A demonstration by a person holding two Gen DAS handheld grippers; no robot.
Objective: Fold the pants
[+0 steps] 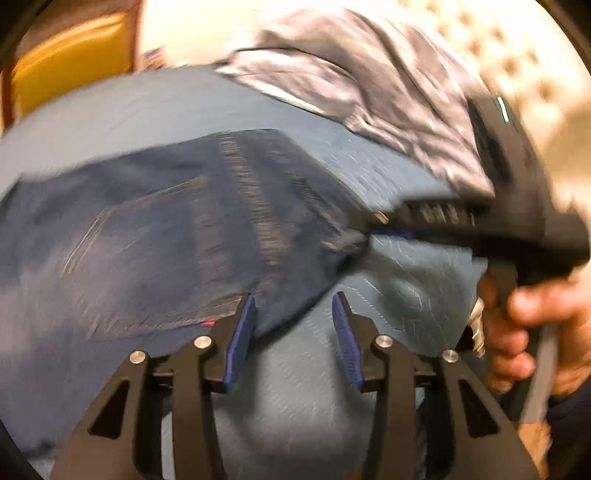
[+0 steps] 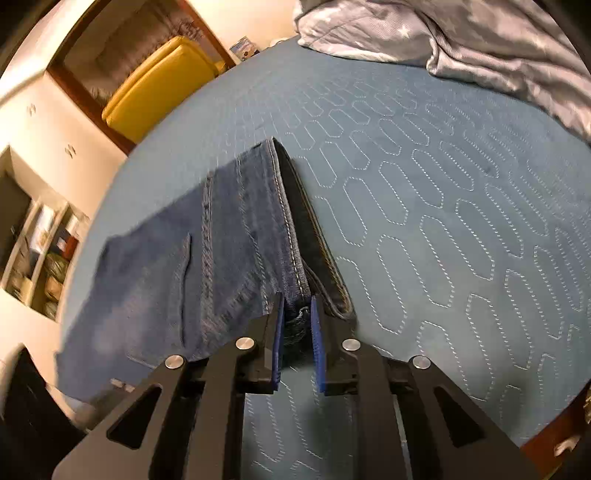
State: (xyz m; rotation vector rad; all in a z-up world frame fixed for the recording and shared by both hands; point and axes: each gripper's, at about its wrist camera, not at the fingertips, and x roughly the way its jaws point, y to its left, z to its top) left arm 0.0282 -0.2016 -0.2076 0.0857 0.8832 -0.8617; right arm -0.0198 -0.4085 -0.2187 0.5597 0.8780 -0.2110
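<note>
Right gripper clamps jeans edge; left gripper jaws apart.

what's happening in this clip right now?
A person is folding blue jeans on a quilted blue bedspread with two handheld grippers. The right gripper is clamped on a bunched denim edge. The left gripper is open with nothing between its fingers, at the jeans' edge; its view is motion-blurred. A rumpled grey blanket lies at the far end of the bed.
</note>
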